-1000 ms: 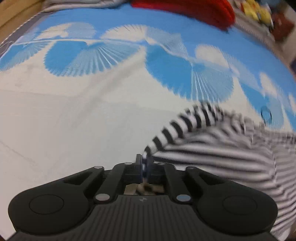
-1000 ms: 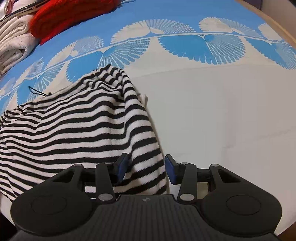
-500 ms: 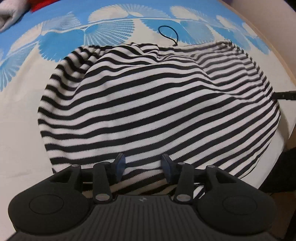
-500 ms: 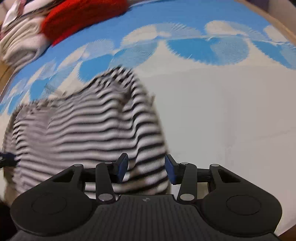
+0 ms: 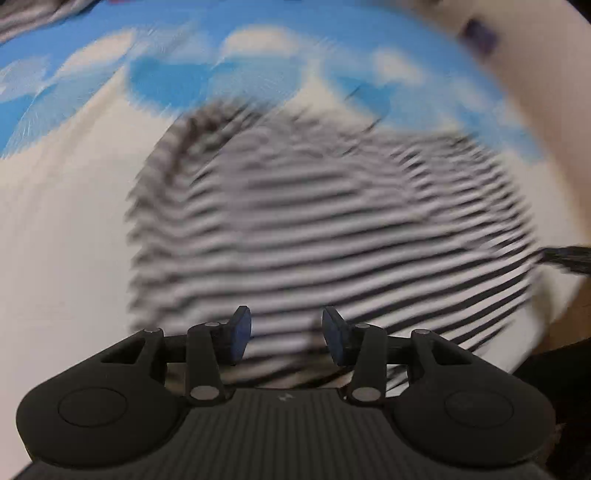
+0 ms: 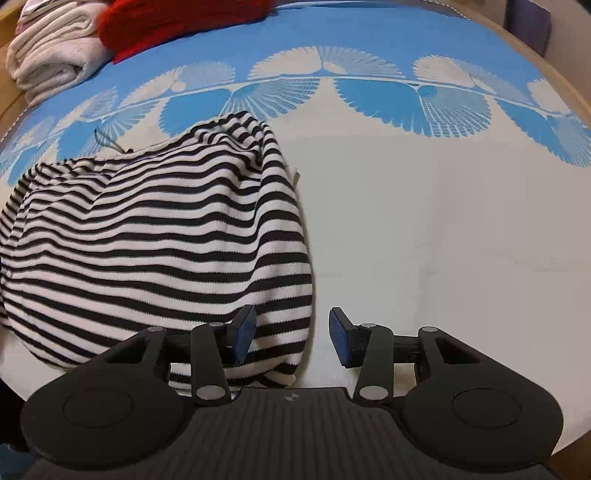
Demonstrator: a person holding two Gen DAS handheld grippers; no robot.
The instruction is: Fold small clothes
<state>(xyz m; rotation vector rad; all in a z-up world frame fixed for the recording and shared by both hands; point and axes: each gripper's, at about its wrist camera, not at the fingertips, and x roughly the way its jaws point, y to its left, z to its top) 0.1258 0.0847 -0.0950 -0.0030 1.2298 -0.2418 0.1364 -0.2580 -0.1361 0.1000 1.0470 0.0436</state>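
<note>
A black-and-white striped garment lies in a rounded heap on the blue-and-white tablecloth. It also shows, blurred by motion, in the left wrist view. My right gripper is open and empty, its fingers straddling the garment's near right edge. My left gripper is open and empty above the garment's near edge. A thin black cord lies at the garment's far side.
Folded white cloth and a red knit item sit at the far left of the table. The table's rounded wooden edge runs along the right. A dark object juts in at the right edge of the left wrist view.
My left gripper opened and let go of the garment, then swung round above it and is still moving. My right gripper stayed open and shifted slightly.
</note>
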